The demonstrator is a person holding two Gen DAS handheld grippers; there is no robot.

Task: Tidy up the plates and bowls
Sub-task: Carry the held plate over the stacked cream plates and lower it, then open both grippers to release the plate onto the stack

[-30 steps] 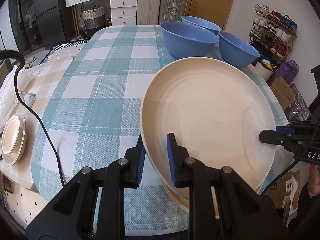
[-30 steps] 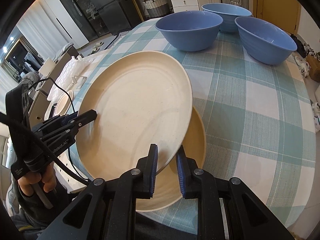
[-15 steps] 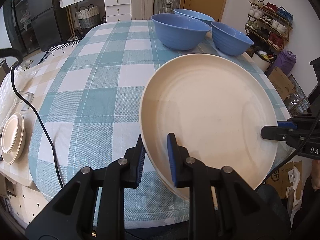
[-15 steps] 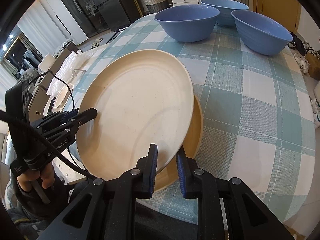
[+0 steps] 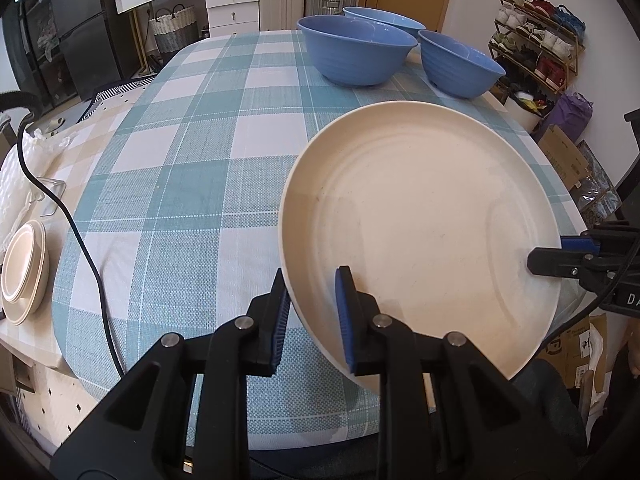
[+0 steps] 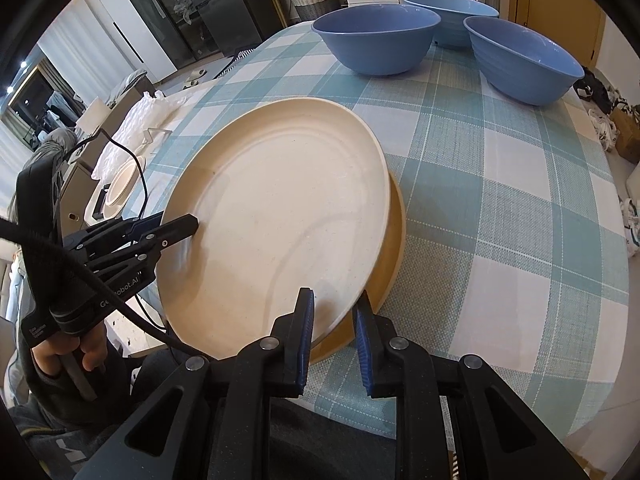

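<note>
A large cream plate (image 5: 420, 220) (image 6: 280, 216) is held tilted above the near edge of the checked table. My left gripper (image 5: 312, 312) (image 6: 192, 226) is shut on its left rim. My right gripper (image 6: 334, 332) (image 5: 536, 256) is shut on its opposite rim. Under it a darker tan plate (image 6: 394, 240) lies on the cloth, mostly hidden. Three blue bowls (image 5: 358, 50) (image 5: 460, 62) (image 5: 384, 16) stand at the far end of the table; they also show in the right wrist view (image 6: 378, 38) (image 6: 524, 58) (image 6: 452, 8).
A stack of small cream dishes (image 5: 24, 272) sits on a low side surface to the left, with a black cable (image 5: 76, 232) running past it. Cardboard boxes (image 5: 564, 156) and a shoe rack (image 5: 536, 48) stand to the right of the table (image 5: 180, 160).
Both grippers have drawn back toward the near table edge with the cream plate still held between them. The bowls look farther off.
</note>
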